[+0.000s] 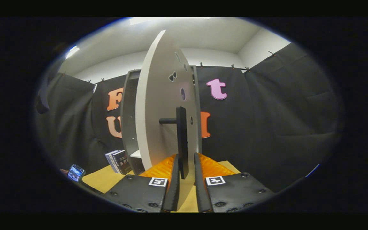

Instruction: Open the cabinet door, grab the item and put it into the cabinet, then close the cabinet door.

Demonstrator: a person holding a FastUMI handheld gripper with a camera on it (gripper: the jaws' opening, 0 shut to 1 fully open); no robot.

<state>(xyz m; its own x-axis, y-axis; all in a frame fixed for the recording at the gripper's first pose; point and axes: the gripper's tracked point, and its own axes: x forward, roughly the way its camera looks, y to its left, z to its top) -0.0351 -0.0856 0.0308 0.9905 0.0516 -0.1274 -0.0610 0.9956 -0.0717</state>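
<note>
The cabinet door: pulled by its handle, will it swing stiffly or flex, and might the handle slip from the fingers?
The cabinet door looks like a rigid flat panel, so it would probably swing as one piece. Its handle is a smooth dark bar standing between the gripper fingers with a gap showing, so it could slide unless they close.
</note>
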